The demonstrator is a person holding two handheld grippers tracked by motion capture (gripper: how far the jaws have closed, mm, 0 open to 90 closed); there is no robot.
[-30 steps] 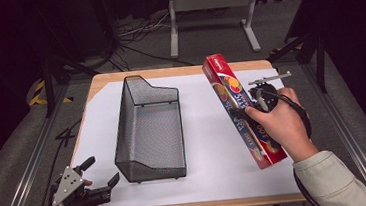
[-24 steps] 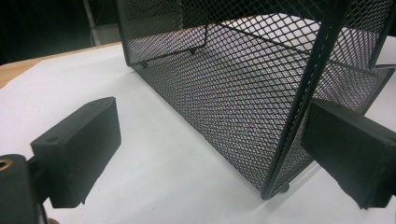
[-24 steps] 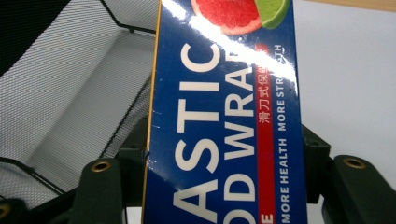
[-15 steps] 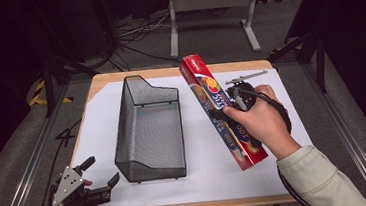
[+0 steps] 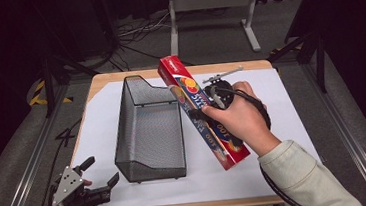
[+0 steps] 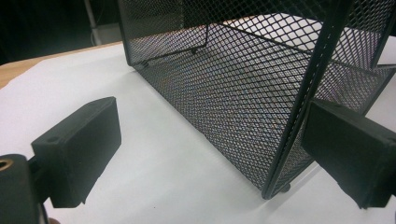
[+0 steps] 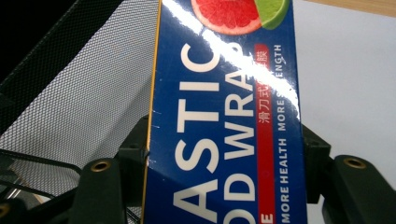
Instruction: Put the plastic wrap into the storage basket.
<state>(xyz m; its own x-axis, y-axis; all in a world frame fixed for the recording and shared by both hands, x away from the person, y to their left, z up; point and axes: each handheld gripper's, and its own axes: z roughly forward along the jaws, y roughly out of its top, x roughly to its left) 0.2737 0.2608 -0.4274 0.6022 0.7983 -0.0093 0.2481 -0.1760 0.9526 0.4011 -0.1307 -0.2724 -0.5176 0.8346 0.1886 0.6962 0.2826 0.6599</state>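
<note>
At the lower right of the high view we see a pale cream sleeve (image 5: 303,178) with a buttoned-looking cuff, and a thin black cable (image 5: 271,183) trailing beside it. The right gripper (image 5: 206,108) is black, with a slim grey plate (image 5: 223,74) on top. At the lower left, the left gripper (image 5: 101,176) is black with a grey three-cornered plate (image 5: 66,183) dotted with small screws. In the left gripper view we see blocky matte black pads (image 6: 77,151); in the right gripper view, brass-coloured screw inserts (image 7: 100,166) sit in the black jaw mounts.
</note>
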